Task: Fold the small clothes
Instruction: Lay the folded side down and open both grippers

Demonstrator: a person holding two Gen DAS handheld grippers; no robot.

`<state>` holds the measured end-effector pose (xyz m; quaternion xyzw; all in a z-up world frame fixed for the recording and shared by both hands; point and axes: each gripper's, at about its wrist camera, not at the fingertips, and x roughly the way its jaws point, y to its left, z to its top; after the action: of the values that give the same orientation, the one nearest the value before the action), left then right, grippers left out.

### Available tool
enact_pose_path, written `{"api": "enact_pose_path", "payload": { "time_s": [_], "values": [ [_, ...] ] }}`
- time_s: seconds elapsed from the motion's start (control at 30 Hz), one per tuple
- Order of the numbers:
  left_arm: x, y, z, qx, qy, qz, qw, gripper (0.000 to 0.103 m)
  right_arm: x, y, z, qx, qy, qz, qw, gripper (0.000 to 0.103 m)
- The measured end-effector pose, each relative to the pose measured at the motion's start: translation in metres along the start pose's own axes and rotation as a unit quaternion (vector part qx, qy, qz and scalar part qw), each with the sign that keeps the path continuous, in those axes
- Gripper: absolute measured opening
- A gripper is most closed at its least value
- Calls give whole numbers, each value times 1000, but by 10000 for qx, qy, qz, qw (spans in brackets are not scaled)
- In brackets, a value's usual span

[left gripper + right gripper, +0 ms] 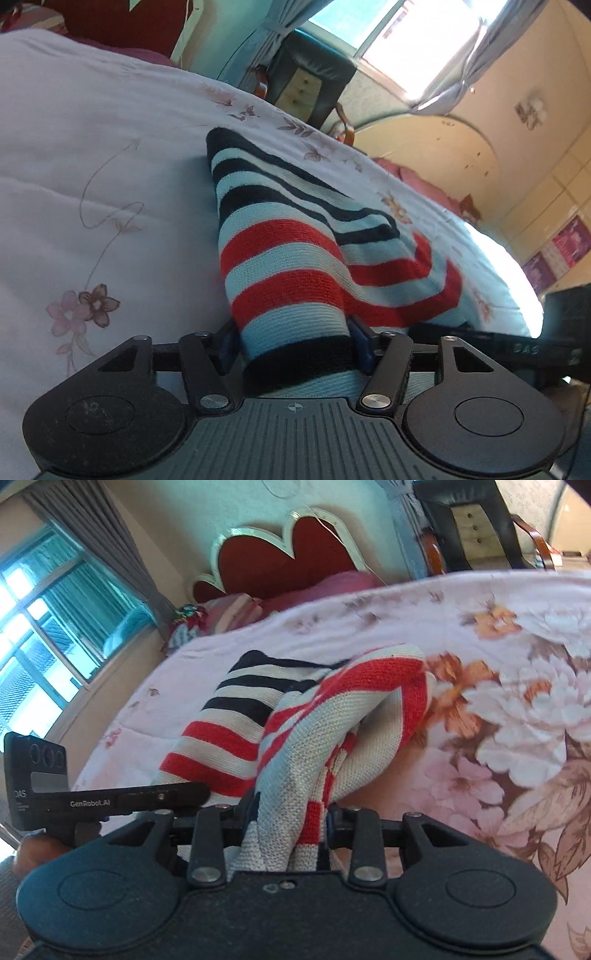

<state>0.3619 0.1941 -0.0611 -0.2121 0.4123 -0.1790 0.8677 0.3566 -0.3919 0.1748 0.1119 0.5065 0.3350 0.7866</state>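
Left gripper (295, 343) clamped on sweater (295, 236) hem, dark band between its fingers; right gripper (286, 827) pinching a bunched red-and-white part of the same sweater; sweater half lifted off bed (92, 147), far end lying on it toward headboard (273, 554); fold looks barely begun, cloth twisted, nothing flat or squared; straightening and folding all left.

The knit garment (280, 258) lies on the bed (110, 166), its near end between each gripper's jaws. Behind the bed stand the headboard (280, 550) and a chair (310, 74).
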Motion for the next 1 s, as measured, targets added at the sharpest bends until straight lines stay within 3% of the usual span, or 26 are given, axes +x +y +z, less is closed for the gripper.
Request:
{"api": "enact_pose_path", "payload": {
  "time_s": [0.1, 0.17, 0.3, 0.33, 0.43, 0.53, 0.63, 0.7, 0.73, 0.77, 0.9, 1.0],
  "values": [
    [2, -6, -5, 70, -81, 30, 9999, 64, 6, -37, -11, 821, -37, 447, 9956, 33],
    [1, -9, -4, 155, -69, 66, 9998, 65, 4, -38, -12, 826, -22, 476, 9954, 34],
    [-27, -19, 1, 534, -232, 342, 9977, 72, -12, -33, -5, 654, -27, 266, 9975, 57],
    [-42, -19, -2, 590, -322, 386, 9970, 72, -22, -34, -3, 596, -135, 153, 9980, 58],
    [-65, -26, -3, 954, -622, 330, 9929, 72, -55, -37, 6, 480, -455, 245, 9975, 43],
    [-62, -47, 1, 1376, -637, 186, 9883, 72, -65, -16, 14, 34, -609, 272, 9978, 35],
    [-40, -59, -2, 1676, -315, 499, 9841, 72, -47, 1, 21, -392, -393, 147, 9984, 26],
    [-25, -59, -7, 1786, -32, 814, 9805, 72, -31, 0, 21, -493, -149, -228, 9984, 15],
    [-26, -56, -11, 1701, -100, 784, 9823, 73, -24, -4, 20, -460, -79, -407, 9981, 9],
    [-28, -52, -13, 1566, -164, 721, 9849, 73, -16, -21, 15, -236, -47, -376, 9990, 7],
    [-41, -49, -19, 1459, -299, 663, 9866, 73, -20, -22, 15, -224, -74, -411, 9989, 5],
    [-59, -53, -30, 1484, -464, 708, 9853, 73, -41, -8, 13, -378, -282, -399, 9981, 19]
  ]
}}
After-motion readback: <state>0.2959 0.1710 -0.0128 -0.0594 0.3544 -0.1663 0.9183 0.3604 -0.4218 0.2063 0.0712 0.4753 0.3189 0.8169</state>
